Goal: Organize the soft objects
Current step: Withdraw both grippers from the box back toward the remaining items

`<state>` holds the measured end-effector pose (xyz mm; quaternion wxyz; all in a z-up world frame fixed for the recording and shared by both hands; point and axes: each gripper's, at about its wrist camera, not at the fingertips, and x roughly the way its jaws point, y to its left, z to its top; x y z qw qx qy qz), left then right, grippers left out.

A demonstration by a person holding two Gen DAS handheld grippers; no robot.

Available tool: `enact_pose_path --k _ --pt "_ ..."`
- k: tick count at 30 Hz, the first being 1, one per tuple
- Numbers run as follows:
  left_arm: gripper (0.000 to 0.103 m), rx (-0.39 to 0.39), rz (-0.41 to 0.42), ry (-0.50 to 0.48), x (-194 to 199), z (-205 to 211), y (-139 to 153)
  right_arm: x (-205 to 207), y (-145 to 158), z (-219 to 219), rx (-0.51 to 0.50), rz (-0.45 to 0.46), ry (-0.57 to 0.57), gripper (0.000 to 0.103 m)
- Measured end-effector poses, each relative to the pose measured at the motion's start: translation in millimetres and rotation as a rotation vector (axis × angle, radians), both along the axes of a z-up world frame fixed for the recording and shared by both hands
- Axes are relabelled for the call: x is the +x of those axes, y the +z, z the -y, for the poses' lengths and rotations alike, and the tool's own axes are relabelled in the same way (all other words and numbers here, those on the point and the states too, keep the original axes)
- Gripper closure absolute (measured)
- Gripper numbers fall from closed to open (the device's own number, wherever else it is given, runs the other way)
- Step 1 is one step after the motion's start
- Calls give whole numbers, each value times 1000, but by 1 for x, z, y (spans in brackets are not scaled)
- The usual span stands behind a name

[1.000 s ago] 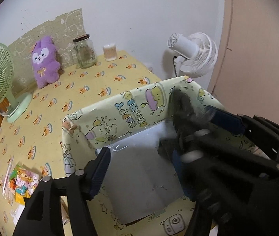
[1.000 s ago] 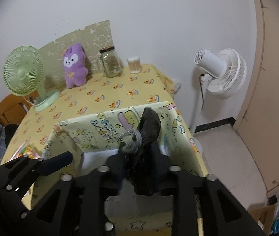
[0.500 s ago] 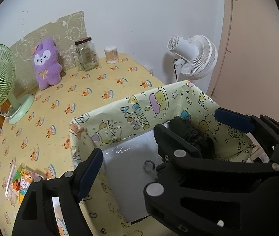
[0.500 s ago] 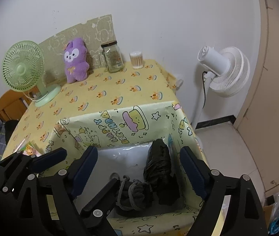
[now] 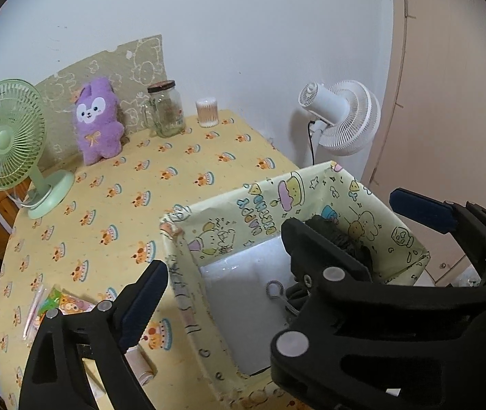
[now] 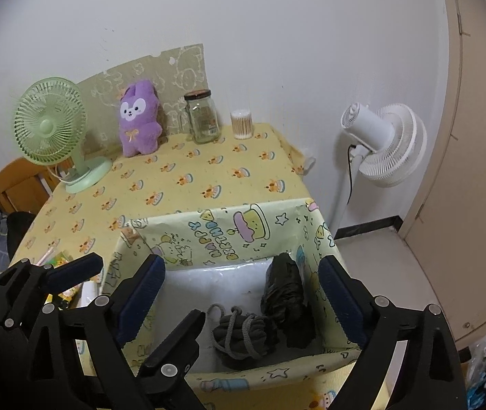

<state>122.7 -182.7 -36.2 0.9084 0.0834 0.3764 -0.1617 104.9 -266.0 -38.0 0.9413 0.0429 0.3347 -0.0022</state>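
Now that the dark folded cloth [image 6: 282, 288] and the grey knitted bundle with its cord [image 6: 243, 333] both lie on the floor of the patterned box [image 6: 222, 235], against its right wall, I hold nothing. My right gripper [image 6: 239, 294] has just been opening and its jaws stand wide apart over the box, nothing between the pads; my left gripper [image 5: 229, 266] has just been opening too, spread across the box's left wall. I judge the main risk is that wall: one left finger [image 5: 143, 294] hangs outside it, the other inside, so a careless lift could tip the light box off the table edge [image 6: 297, 167]. The loose cord loop could also snag a finger.
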Motion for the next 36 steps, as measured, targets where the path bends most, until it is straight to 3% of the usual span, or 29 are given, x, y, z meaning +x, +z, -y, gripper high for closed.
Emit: enact_pose_path --k 13,27,36 --pt "1 -36 79 33 -16 -27 23 -23 31 -26 -78 115 6 2" --pt "1 -83 161 51 -42 -62 46 -53 53 -55 -67 191 -50 1" --pt "1 -97 215 74 -58 -89 49 -65 57 -84 -73 201 -19 1"
